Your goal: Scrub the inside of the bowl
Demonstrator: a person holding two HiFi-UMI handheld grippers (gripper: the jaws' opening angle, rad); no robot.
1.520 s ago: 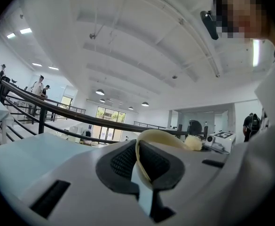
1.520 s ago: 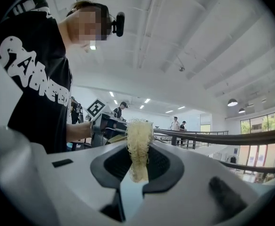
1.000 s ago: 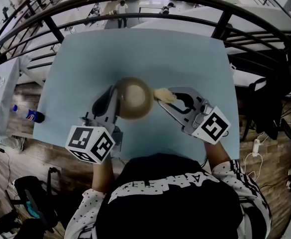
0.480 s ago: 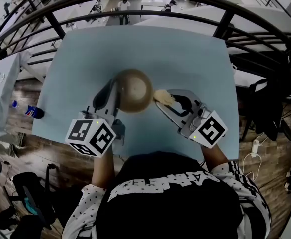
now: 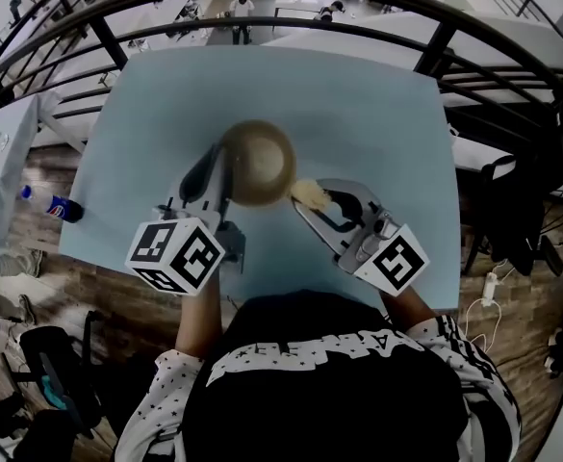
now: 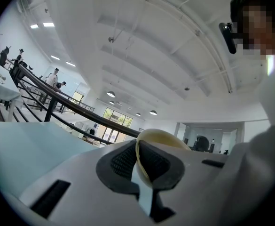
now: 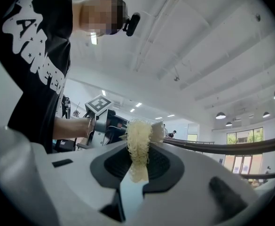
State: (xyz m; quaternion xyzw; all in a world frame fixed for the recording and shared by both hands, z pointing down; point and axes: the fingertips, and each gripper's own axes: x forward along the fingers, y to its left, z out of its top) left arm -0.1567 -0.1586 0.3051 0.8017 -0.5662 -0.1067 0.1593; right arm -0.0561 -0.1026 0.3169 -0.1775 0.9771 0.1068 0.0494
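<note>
A brown bowl (image 5: 259, 162) is over the middle of the light blue table (image 5: 368, 114), its opening facing up. My left gripper (image 5: 220, 174) is shut on the bowl's left rim; in the left gripper view the cream rim (image 6: 144, 161) is pinched between the dark pads. My right gripper (image 5: 310, 196) is shut on a pale yellow fibrous scrub pad (image 5: 309, 193), which sits just outside the bowl's near-right edge. In the right gripper view the scrub pad (image 7: 138, 147) sticks up from between the jaws. Whether the pad touches the bowl I cannot tell.
A dark metal railing (image 5: 433, 44) curves round the table's far side. A plastic bottle (image 5: 62, 207) lies on the wooden floor to the left. The person's torso is at the table's near edge.
The scrub pad has slipped from the bowl's right side to its near-right edge. The bowl has rolled slightly in the left gripper. Both grips are unchanged.
</note>
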